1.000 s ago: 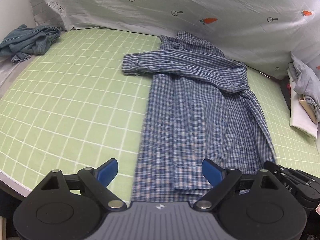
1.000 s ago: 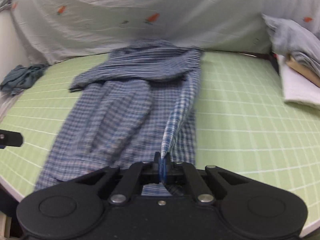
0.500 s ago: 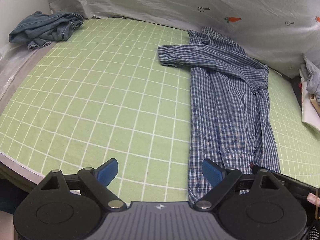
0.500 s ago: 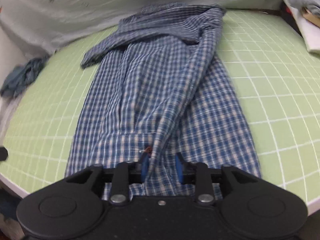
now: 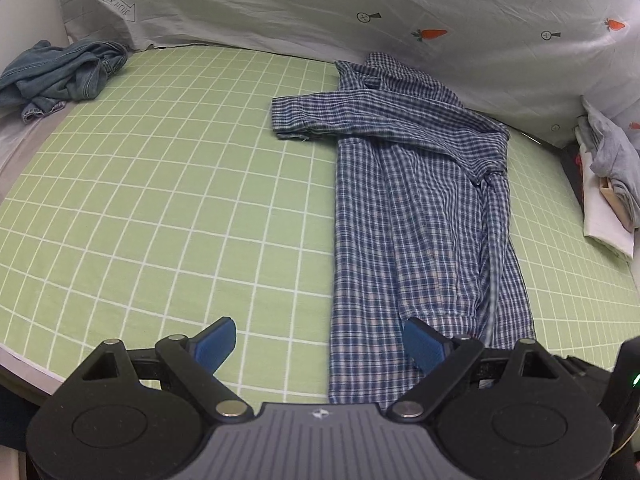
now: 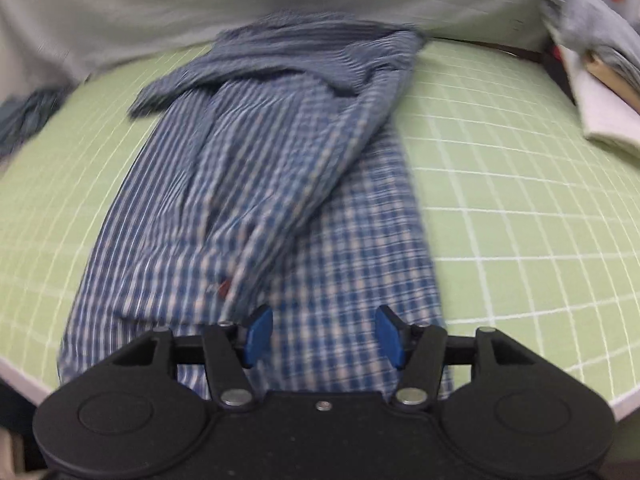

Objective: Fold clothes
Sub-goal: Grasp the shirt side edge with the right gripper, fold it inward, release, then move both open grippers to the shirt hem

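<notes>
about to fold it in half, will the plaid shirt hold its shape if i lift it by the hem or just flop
The plaid shirt will probably flop: it lies thin and creased on the green sheet, and its folded-over flap has slumped into soft ridges. It looks light, so one pinch would likely bunch it; open right tongs and left tongs at two hem corners seem safer.

"HOOK HERE" on white sheet [image 5: 360, 8]
</notes>
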Available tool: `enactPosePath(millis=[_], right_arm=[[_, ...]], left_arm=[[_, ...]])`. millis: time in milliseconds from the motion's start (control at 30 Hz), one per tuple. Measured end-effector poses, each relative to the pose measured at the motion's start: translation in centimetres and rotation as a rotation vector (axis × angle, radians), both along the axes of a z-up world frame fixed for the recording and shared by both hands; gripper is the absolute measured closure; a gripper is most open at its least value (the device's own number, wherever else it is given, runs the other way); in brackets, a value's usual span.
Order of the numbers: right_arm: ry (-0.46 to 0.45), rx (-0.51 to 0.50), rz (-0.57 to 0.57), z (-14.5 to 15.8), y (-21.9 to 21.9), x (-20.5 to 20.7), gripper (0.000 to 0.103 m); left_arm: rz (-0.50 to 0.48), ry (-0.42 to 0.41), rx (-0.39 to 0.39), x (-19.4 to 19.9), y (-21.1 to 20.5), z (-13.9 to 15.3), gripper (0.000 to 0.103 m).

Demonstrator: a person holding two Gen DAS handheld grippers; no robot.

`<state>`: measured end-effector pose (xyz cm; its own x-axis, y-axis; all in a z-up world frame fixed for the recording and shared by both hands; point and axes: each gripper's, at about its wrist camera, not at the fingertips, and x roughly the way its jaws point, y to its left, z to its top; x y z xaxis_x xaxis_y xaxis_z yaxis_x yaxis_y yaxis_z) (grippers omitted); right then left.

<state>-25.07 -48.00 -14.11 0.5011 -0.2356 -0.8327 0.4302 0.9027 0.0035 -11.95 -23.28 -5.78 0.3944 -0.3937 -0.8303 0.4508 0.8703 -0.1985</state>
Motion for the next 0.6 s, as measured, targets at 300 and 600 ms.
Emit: enactPosePath(millis=[300, 600], right_arm=[[-0.082, -0.084, 0.186, 3.0, -3.5, 1.7, 0.033], [-0.214, -0.054, 0.246, 5.4, -10.3, 5.1, 0.008]], left_arm=[[0.165, -0.005, 0.009, -0.9, -3.2, 0.7, 0.012], [0.320, 0.014, 0.014, 0.7, -5.9, 0.5, 0.011]])
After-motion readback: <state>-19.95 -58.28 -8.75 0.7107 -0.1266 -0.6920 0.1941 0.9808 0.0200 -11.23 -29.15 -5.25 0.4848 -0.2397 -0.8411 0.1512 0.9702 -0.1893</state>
